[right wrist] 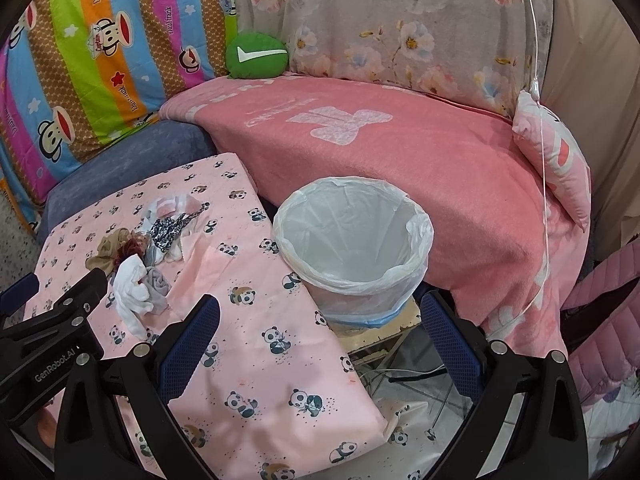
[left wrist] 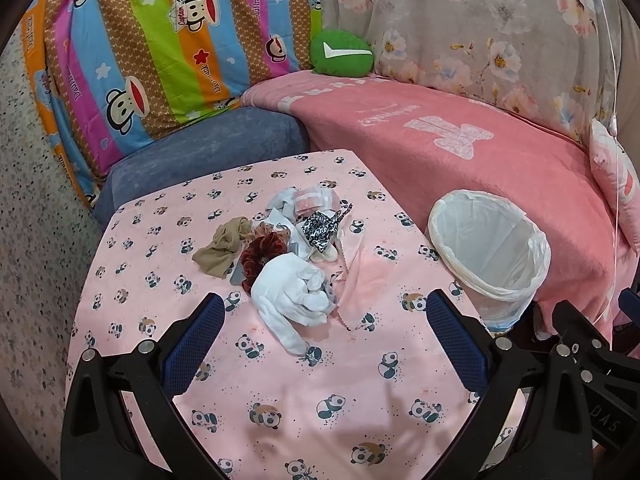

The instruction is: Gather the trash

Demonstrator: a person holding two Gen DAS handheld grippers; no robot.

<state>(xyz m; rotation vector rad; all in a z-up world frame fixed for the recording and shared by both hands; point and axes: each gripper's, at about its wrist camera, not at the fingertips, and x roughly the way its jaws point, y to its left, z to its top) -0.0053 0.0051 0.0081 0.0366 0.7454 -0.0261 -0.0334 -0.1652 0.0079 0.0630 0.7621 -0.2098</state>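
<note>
Left wrist view: your pile waits, the bin stands empty.

From the left, the tan cloth point(left wrist: 219, 250), dark red scrunchie point(left wrist: 265, 252), white crumpled cloth point(left wrist: 294, 295) and leopard-print scrap point(left wrist: 320, 230) lie heaped mid-table on the panda tablecloth point(left wrist: 280, 384); the left gripper point(left wrist: 326, 338) hovers near them, jaws apart, holding nothing. The lined trash bin point(right wrist: 354, 240) at the table's right edge looks empty, though its bottom is dim. The right gripper point(right wrist: 320, 338) is likewise spread. A pink blanket point(right wrist: 400, 152) covers the sofa behind.

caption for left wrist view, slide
Open left gripper above white cloth in a scrap pile; lined bin at right.
</note>
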